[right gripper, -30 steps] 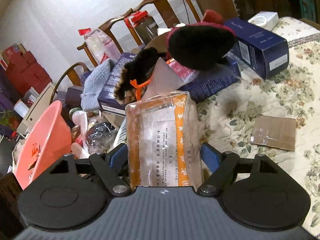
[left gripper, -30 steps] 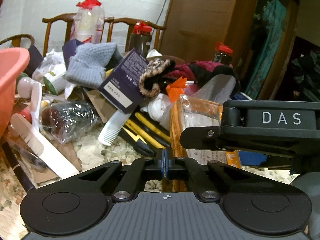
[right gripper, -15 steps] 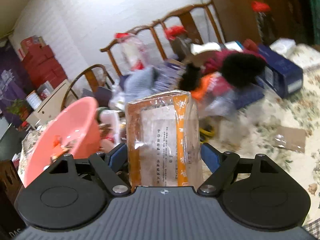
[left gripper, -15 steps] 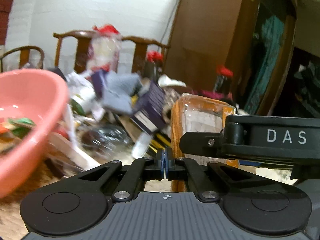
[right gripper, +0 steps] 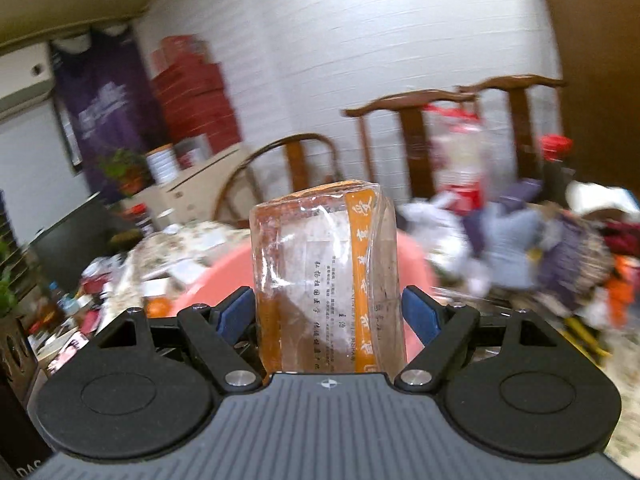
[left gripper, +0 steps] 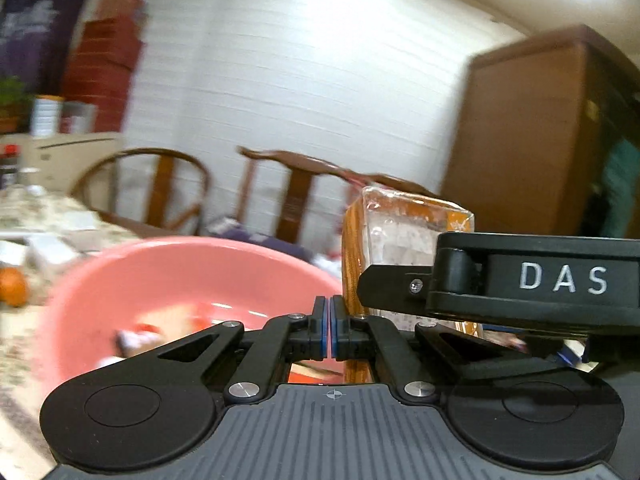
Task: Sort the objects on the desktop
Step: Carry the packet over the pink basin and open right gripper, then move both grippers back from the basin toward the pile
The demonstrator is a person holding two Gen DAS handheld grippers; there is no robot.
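Since the earlier frame the packet has been lifted off the surface and carried toward the basin, now at its 9 o'clock. It is gripped in the right gripper jaws; the left gripper jaws are closed, empty. The drop is not yet made, and the pile at 3 o'clock is left unsorted.

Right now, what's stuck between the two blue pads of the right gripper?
A clear packet with orange stripes and printed text sits between the right gripper pads, in the right wrist view. A pink basin lies behind it.
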